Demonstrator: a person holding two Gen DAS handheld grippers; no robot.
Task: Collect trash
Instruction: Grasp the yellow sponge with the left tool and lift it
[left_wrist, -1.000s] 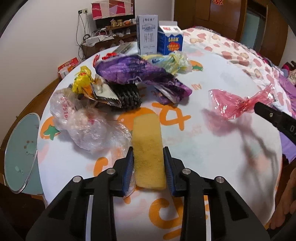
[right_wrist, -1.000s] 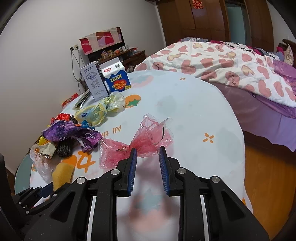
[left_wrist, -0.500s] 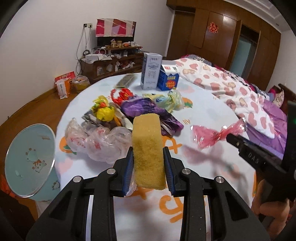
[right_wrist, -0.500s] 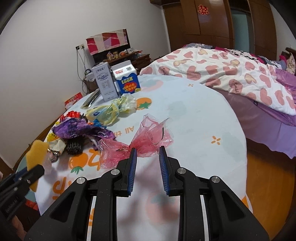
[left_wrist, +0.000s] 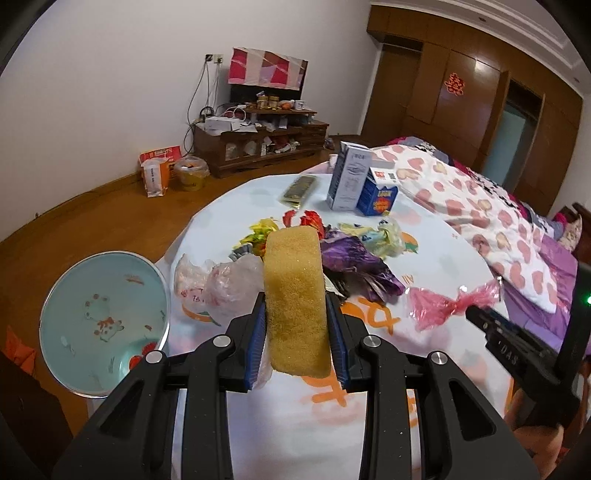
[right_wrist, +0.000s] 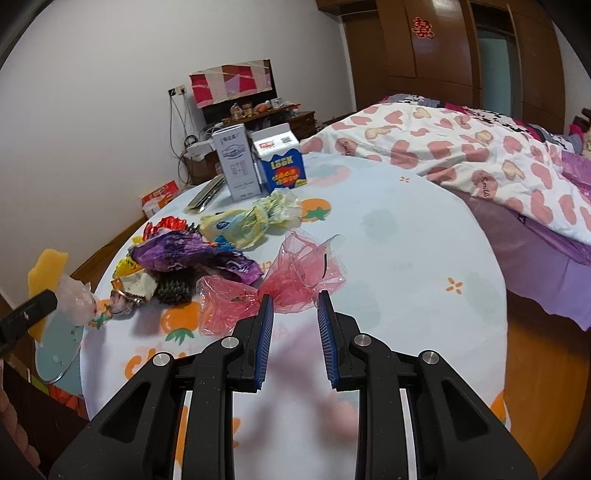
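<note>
yellow sponge (left_wrist: 295, 295) sits clamped upright between the blue pads of the left gripper (left_wrist: 296, 325), lifted clear of the round table (left_wrist: 436, 266) with a scrap of clear plastic caught against the left pad. below and to the left stands a pale blue bin (left_wrist: 105, 317) with a cartoon-printed liner, just off the table's edge. the right gripper (right_wrist: 294, 325) hangs over the near part of the cloth, its jaws a little apart and nothing between them — a pink cellophane wrapper (right_wrist: 273, 288) lies just past its tips, not touched. further left on the table lies the rest of the litter: a purple foil bag (right_wrist: 192, 254), a dark ridged tray (right_wrist: 173, 290), a yellow plastic bag (right_wrist: 243, 221), a red foil wrapper (right_wrist: 166, 225) and a clear plastic bag (left_wrist: 221, 284). at the far side two cartons stand side by side — a grey-white carton (right_wrist: 238, 166) and a blue milk carton (right_wrist: 282, 162) — with a flat dark packet (left_wrist: 300, 190) to their left. a bed with a heart-patterned quilt (right_wrist: 461, 147) borders the table on the right.
</note>
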